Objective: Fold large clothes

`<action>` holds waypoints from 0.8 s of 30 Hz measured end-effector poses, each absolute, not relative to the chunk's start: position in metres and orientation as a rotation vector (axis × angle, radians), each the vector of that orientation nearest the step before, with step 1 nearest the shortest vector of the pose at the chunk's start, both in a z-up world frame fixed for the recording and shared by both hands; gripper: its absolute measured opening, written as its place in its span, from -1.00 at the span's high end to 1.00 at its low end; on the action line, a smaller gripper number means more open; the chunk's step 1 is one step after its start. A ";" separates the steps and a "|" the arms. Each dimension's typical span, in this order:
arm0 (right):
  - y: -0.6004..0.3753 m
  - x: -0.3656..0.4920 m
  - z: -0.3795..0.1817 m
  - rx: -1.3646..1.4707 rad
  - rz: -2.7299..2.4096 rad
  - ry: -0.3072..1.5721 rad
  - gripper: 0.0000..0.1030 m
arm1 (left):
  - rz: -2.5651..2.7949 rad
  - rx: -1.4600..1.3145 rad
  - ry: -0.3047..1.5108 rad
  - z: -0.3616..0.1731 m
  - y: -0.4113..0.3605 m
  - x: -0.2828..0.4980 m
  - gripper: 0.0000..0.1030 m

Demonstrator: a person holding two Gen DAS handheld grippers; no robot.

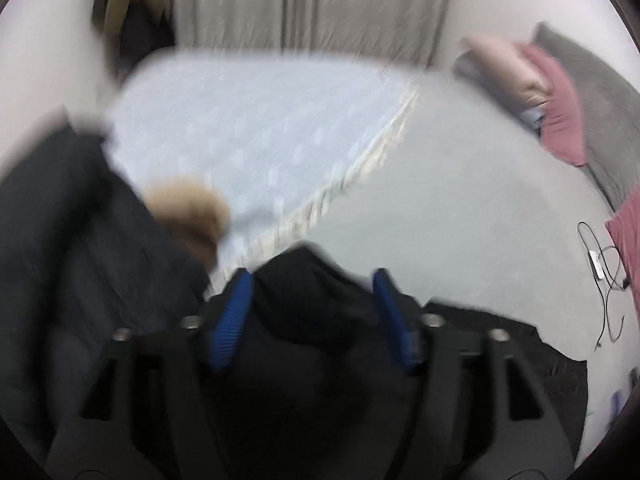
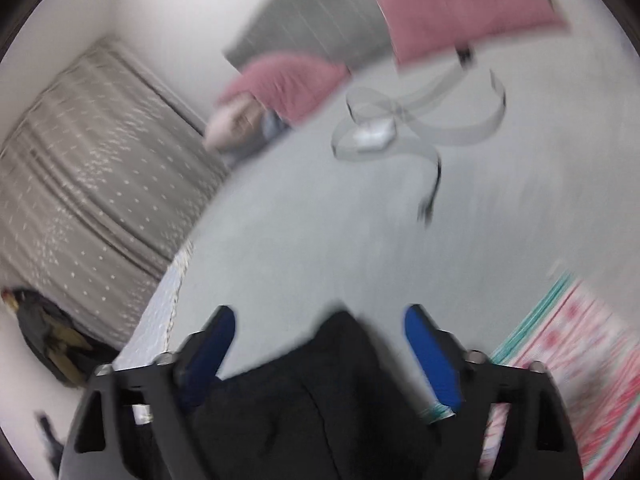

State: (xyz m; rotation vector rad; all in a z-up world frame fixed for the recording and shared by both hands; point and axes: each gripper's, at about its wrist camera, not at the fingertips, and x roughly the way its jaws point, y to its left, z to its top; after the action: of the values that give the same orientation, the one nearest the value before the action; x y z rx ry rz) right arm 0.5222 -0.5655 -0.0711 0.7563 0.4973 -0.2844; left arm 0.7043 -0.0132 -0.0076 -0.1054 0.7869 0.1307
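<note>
A large black coat [image 1: 80,264] with a tan fur trim [image 1: 188,212] lies on the grey bed sheet [image 1: 460,184]. In the left wrist view my left gripper [image 1: 312,276] stands open, and a fold of the black coat rises between its blue pads [image 1: 232,316] without being pinched. In the right wrist view my right gripper [image 2: 320,316] is open wide, with a black peak of the coat [image 2: 340,352] lying loose between its blue pads [image 2: 432,360]. Both views are blurred by motion.
A pale blue quilted mat [image 1: 248,132] covers the far left of the bed. Pink and grey pillows [image 1: 560,104] lie at the head. A cable with a white charger [image 2: 372,132] lies on the sheet. A pink patterned blanket [image 2: 568,360] is at the right; curtains [image 2: 88,168] hang behind.
</note>
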 end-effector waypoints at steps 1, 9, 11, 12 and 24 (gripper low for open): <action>-0.559 0.518 -0.062 0.691 -0.261 0.509 -0.73 | 0.137 -0.063 0.743 0.001 -0.016 0.694 -0.46; -0.420 0.545 -0.079 0.010 0.049 0.850 -0.73 | -0.190 0.074 0.920 -0.060 -0.057 0.627 -0.48; -0.400 0.551 -0.086 0.020 0.096 0.873 -0.73 | -0.207 0.091 0.936 -0.075 -0.062 0.622 -0.48; -0.387 0.557 -0.084 0.013 0.127 0.872 -0.73 | -0.192 0.112 0.934 -0.080 -0.064 0.620 -0.48; -0.329 0.618 -0.140 -0.276 0.117 0.894 -0.67 | -0.084 0.186 0.828 -0.137 -0.057 0.602 -0.48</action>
State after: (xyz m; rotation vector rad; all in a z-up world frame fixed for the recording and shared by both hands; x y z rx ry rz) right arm 0.6181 -0.3286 -0.1397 -0.2756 0.8936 0.1173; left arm 0.6025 -0.0573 -0.1370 0.1861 0.8284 -0.0845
